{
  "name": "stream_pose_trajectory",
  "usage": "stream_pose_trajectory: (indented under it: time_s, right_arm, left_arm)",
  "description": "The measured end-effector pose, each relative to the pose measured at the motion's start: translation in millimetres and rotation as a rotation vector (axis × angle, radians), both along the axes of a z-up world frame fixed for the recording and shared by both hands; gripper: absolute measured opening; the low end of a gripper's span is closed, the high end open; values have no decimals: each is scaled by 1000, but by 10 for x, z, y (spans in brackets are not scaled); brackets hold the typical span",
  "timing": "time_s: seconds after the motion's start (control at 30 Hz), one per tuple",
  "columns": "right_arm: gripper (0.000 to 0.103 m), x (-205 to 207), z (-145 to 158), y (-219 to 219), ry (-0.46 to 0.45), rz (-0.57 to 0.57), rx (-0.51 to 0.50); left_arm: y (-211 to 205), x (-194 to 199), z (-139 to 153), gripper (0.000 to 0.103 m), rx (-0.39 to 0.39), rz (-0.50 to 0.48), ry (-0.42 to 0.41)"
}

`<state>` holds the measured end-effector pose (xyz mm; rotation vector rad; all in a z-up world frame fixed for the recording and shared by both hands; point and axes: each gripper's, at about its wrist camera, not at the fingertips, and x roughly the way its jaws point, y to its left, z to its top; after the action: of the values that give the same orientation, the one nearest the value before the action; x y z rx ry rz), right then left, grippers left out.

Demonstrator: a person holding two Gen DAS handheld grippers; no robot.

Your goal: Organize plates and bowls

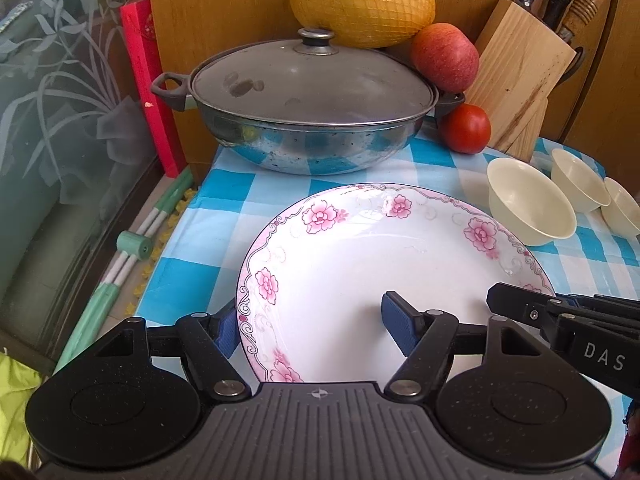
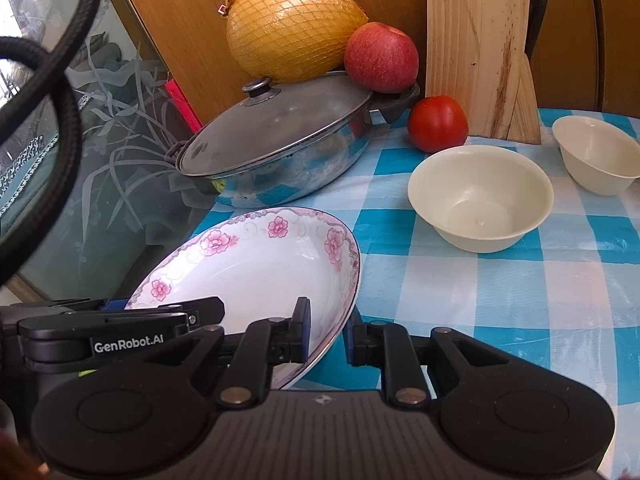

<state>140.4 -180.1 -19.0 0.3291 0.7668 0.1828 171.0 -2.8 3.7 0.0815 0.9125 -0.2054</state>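
Floral plate [image 1: 360,264] is gripped by both claws at the near left of the checked worktop [image 2: 520,300], tilted, its right edge raised in the right wrist view. Left claw [image 1: 308,328] is set wide: one pad is seen outside the plate's left rim, the other pad [image 1: 394,316] over the plate's inner surface; whether the pads are pressing cannot be told. Right claw [image 2: 328,332] is closed narrow on the plate's near right rim, one finger inside, one outside. The right claw's body is seen entering the left wrist view from the right, over the plate's edge. Three cream bowls are stood apart to the right: nearest bowl [image 2: 480,196], second bowl [image 2: 596,152], third bowl [image 1: 624,208] at the frame edge. A lidded pan [image 1: 308,108] is placed far of the plate. A netted pomelo [image 1: 360,0] and an apple [image 1: 444,56] are located behind the pan, a tomato [image 1: 466,128] beside its right handle, a knife block [image 1: 520,76] far right.
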Motion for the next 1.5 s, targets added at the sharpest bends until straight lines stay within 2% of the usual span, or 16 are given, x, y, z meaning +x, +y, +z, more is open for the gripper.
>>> stream_pose_trajectory:
  time_s: [0.43, 0.6, 1.13, 1.5]
  right_arm:
    - [19, -533, 116, -98, -21, -48, 1]
    - [19, -731, 133, -112, -19, -62, -11]
    - [19, -1279, 10, -120, 7, -77, -14]
    - [20, -1485, -77, -30, 27, -63, -26]
  left_arm:
    - [-52, -411, 117, 77, -15, -85, -45]
    - [-73, -559, 112, 77, -25, -106, -39]
    - [-146, -968, 10, 78, 12, -176, -42]
    - [-72, -1128, -75, 78, 22, -176, -20]
